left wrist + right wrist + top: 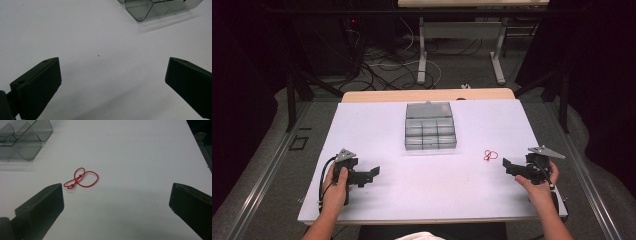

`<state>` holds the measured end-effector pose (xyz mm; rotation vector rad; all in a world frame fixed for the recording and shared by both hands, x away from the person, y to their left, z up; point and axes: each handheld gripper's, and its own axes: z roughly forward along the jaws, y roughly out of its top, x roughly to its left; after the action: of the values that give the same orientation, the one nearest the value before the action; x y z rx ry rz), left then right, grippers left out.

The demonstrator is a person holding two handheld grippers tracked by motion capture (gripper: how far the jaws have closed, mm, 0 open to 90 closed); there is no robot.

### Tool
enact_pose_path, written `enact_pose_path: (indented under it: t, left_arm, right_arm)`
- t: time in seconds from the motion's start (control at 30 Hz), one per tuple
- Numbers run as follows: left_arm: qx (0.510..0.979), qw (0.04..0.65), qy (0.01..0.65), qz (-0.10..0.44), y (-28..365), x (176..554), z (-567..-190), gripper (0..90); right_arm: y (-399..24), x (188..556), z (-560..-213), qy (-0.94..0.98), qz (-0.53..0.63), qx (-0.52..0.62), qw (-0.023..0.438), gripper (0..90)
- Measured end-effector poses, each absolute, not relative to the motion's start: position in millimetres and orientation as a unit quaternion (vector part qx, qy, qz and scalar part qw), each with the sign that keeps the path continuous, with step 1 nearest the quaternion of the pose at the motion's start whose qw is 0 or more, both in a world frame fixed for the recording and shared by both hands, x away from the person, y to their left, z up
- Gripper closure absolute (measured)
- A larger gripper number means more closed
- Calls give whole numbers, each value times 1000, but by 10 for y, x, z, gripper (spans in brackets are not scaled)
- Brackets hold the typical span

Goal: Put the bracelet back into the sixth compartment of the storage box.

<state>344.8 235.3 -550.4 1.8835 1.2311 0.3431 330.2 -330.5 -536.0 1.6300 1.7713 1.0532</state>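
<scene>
A clear grey compartment box (430, 126) sits at the middle of the white table (362, 125), its corner also in the left gripper view (142, 10) and the right gripper view (22, 142). A thin red looped string (490, 155) lies to its right, just ahead of my right gripper (508, 165); in the right gripper view the red string (81, 178) rests beyond the wide-apart jaws. My right gripper (116, 200) is open and empty. My left gripper (373, 171) rests at the left front, open, with bare table between its jaws (112, 75).
Beyond the table's far edge stand a second table's metal legs (422, 55) and a tangle of cables (377, 65) on the floor. A dark frame post (291, 95) stands at the left. The table's right edge (197, 147) is close to my right gripper.
</scene>
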Motion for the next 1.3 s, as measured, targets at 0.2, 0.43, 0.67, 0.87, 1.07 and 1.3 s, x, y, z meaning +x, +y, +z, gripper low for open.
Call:
enact_pose_path:
  t: [0.2, 0.43, 0.67, 0.87, 1.07, 1.3]
  left_arm:
    - [747, 422, 495, 135, 2367, 3449, -5509, 5]
    - [755, 413, 493, 130, 2388, 3444, -5496, 7]
    - [745, 419, 500, 141, 2373, 3433, -5506, 8]
    - [746, 418, 498, 144, 2377, 3430, -5502, 8]
    - [752, 412, 497, 136, 2396, 3427, -5483, 8]
    - [746, 422, 496, 139, 2382, 3429, -5484, 7]
  right_arm:
    - [-3244, 3293, -5330, 660, 390, 589, 257, 0]
    - [-3194, 3292, -5313, 665, 393, 577, 263, 0]
    - [-3187, 3330, -5288, 674, 396, 565, 265, 23]
    - [-3156, 3357, -5231, 677, 396, 561, 264, 67]
    - [-3126, 3415, -5175, 686, 398, 553, 256, 93]
    - [-3055, 3510, -5098, 695, 395, 543, 254, 141]
